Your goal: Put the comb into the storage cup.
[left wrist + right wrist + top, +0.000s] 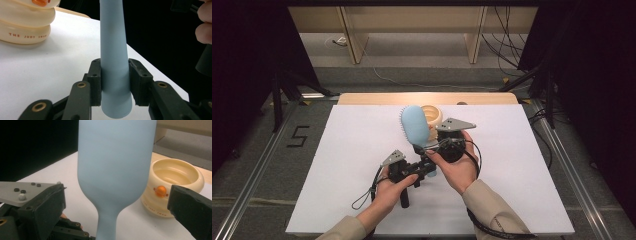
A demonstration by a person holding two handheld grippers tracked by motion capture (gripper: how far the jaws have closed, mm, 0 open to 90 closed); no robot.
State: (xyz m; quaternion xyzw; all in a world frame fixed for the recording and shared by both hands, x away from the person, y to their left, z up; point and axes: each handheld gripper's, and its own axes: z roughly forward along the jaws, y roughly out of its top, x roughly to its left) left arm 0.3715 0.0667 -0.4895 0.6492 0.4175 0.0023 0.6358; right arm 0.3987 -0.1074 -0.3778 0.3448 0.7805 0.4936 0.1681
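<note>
In the high view, the left gripper point(424, 169) held the blue hairbrush point(414, 124) by its handle above the white table point(337, 165), head towards the cream bowl point(433, 116). In the left gripper view, both pads clamped the handle. In the right gripper view, the right gripper point(117, 205) stood wide, untouching, flanking the brush's neck.

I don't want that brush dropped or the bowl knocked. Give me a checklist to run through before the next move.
1. Left claw clamped on the brush handle: ok.
2. Right claw open, its jaws on either side of the brush, apart from it: ok.
3. Brush lifted off the white board: cannot tell.
4. Brush head apart from the cream bowl behind it: cannot tell.
5. Bowl upright on the board: ok.
</note>
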